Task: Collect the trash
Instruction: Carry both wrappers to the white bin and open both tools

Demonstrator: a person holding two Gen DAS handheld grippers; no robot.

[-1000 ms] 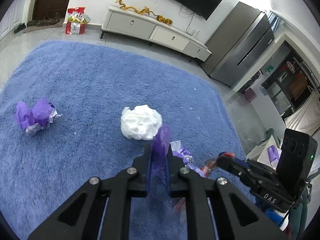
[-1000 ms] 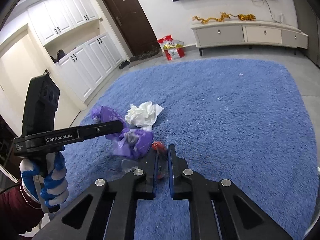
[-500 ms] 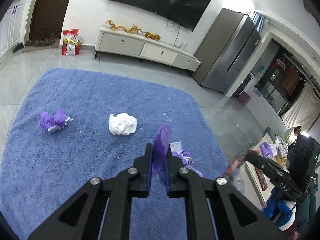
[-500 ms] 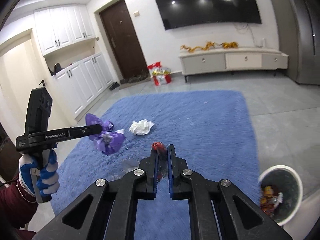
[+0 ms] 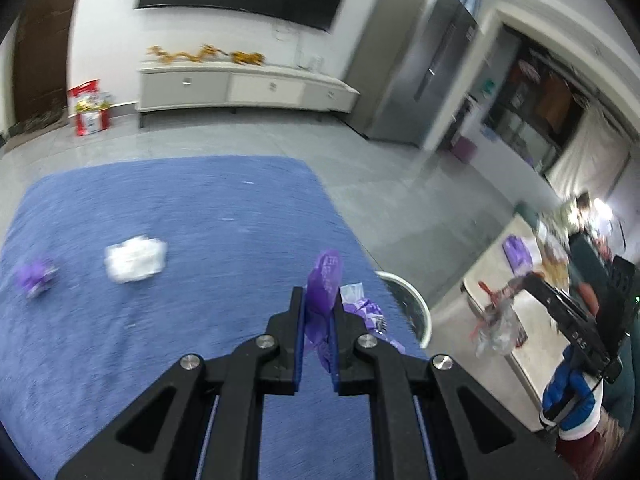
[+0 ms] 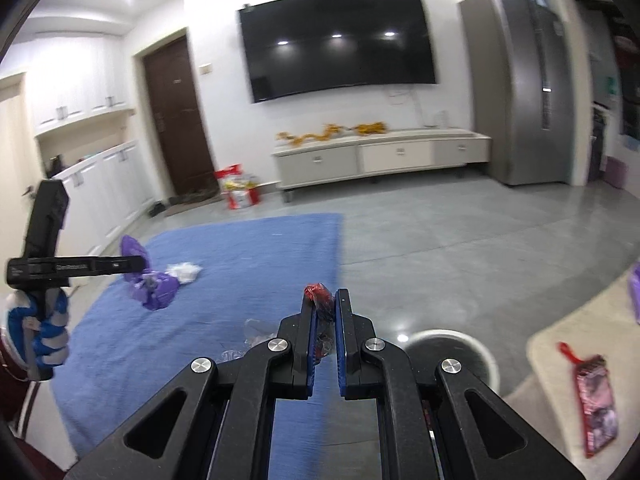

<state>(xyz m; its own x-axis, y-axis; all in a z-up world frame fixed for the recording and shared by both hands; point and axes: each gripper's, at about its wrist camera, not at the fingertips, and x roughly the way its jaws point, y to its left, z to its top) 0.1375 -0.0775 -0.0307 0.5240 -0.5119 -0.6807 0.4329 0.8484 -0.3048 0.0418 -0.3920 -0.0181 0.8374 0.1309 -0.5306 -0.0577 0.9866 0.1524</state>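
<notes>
My left gripper (image 5: 319,300) is shut on a purple plastic bag (image 5: 325,280) and holds it high above the blue rug (image 5: 180,208). It also shows in the right wrist view (image 6: 136,266) with the bag (image 6: 154,288) hanging from it. My right gripper (image 6: 325,300) is shut on a red and clear wrapper (image 6: 319,294); in the left wrist view (image 5: 520,282) the wrapper (image 5: 496,328) dangles below it. A white bin (image 6: 452,354) stands on the floor just right of the rug, also in the left wrist view (image 5: 412,308). A white crumpled paper (image 5: 134,258) and a purple wad (image 5: 36,278) lie on the rug.
A pale table (image 6: 560,360) at the right carries a red packet (image 6: 596,396) and a purple item (image 5: 516,250). A TV cabinet (image 6: 380,156), a fridge (image 6: 520,88) and a red gift bag (image 6: 238,194) stand along the far wall. Grey tiled floor (image 6: 460,232) surrounds the rug.
Both grippers have risen well above the rug and swung right with their trash. The white bin has come into view near both grippers.
</notes>
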